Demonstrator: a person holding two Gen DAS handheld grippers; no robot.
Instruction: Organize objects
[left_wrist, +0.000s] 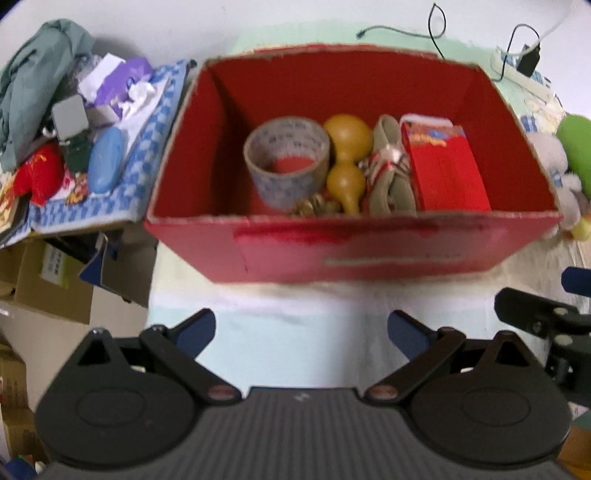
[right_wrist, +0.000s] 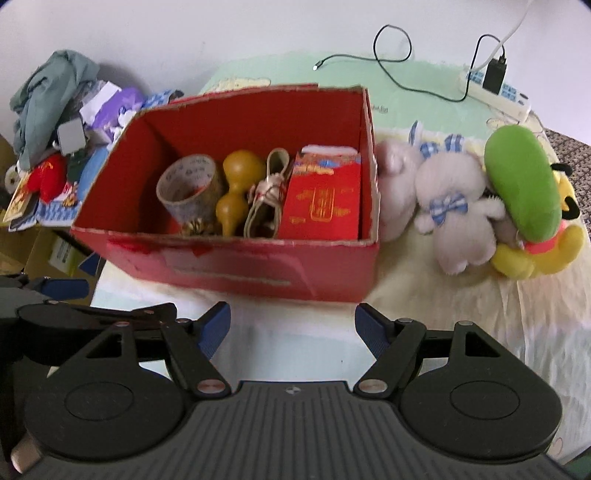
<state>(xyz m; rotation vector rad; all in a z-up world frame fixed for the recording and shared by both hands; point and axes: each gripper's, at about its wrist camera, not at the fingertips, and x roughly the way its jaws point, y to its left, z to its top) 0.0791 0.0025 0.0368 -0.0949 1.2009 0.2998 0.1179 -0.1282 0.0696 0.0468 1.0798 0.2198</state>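
A red cardboard box (left_wrist: 369, 251) (right_wrist: 236, 266) stands open on the bed. Inside are a tape roll (left_wrist: 286, 164) (right_wrist: 188, 188), a yellow gourd (left_wrist: 347, 162) (right_wrist: 236, 192), a beige pouch with cord (left_wrist: 389, 170) (right_wrist: 266, 195) and a red packet box (left_wrist: 443, 170) (right_wrist: 323, 195). My left gripper (left_wrist: 301, 332) is open and empty, in front of the box. My right gripper (right_wrist: 293, 326) is open and empty, just before the box's near wall. Plush toys lie right of the box: a grey bunny (right_wrist: 454, 206) and a yellow-green one (right_wrist: 524, 199).
A cluttered pile (left_wrist: 74, 140) (right_wrist: 55, 155) of cloth, papers and small items lies left of the box. Cardboard boxes (left_wrist: 48, 280) stand below it. A power strip with cables (right_wrist: 495, 88) lies at the back right. The right gripper shows at the left view's edge (left_wrist: 543, 317).
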